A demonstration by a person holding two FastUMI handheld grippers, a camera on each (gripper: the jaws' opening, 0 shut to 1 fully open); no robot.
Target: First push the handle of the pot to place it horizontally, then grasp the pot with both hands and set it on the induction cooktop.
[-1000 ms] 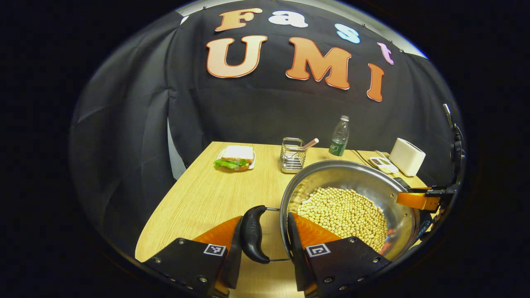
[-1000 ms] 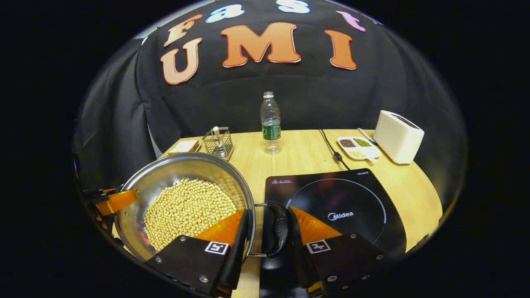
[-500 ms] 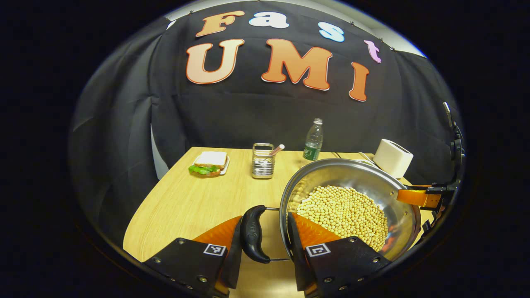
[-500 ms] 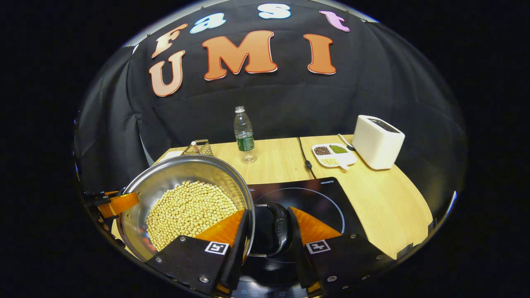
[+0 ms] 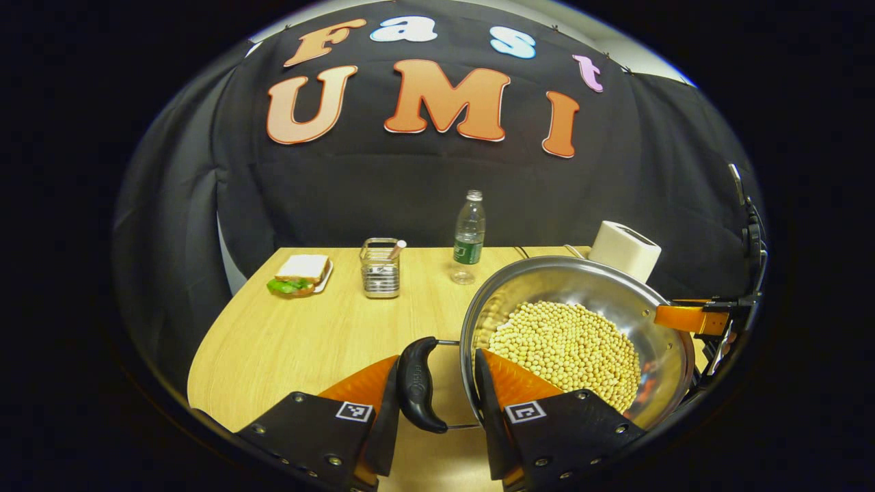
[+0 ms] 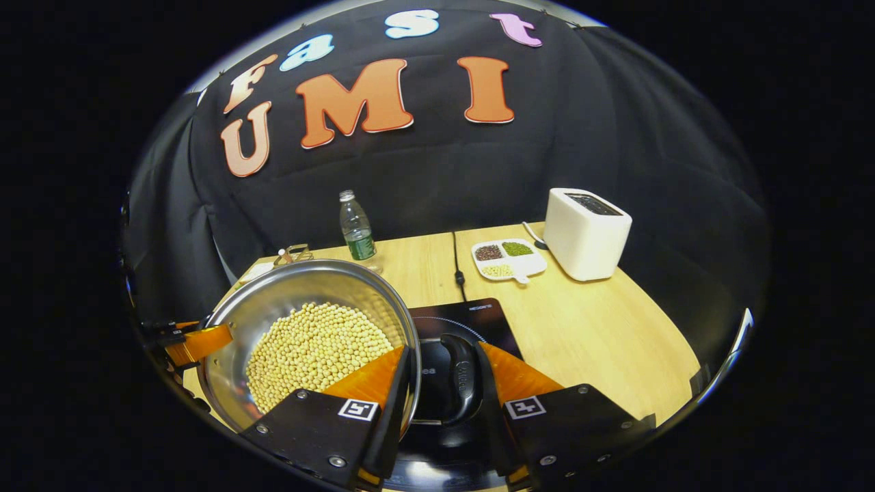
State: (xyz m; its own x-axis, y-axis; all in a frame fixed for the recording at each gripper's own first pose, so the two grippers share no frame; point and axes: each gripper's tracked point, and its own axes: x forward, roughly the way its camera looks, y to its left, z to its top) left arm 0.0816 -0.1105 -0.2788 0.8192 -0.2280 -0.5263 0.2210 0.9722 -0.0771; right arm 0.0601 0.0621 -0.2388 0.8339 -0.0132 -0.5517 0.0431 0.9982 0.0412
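A steel pot [image 5: 581,290] filled with pale soybeans [image 5: 567,345] is held off the table between both grippers. My left gripper [image 5: 434,383] is shut across the pot's black side handle [image 5: 415,386] and rim, one finger outside the handle and one inside the pot. My right gripper [image 6: 444,383] is shut the same way on the opposite black handle [image 6: 465,383]. Each gripper shows across the pot in the other's view, the right gripper [image 5: 690,318] and the left gripper [image 6: 198,342]. The black induction cooktop [image 6: 472,316] lies under the pot's right side, mostly hidden.
On the wooden table [image 5: 307,335] stand a sandwich on a plate [image 5: 298,273], a wire utensil holder [image 5: 381,268], a water bottle [image 6: 355,229], a divided dish of beans [image 6: 509,258] and a white toaster [image 6: 586,232]. A black cord [image 6: 456,263] runs to the cooktop.
Both grippers have carried the pot to the right, from beside the cooktop to above it. More of the cooktop is covered, and the table objects have slid left in both views.
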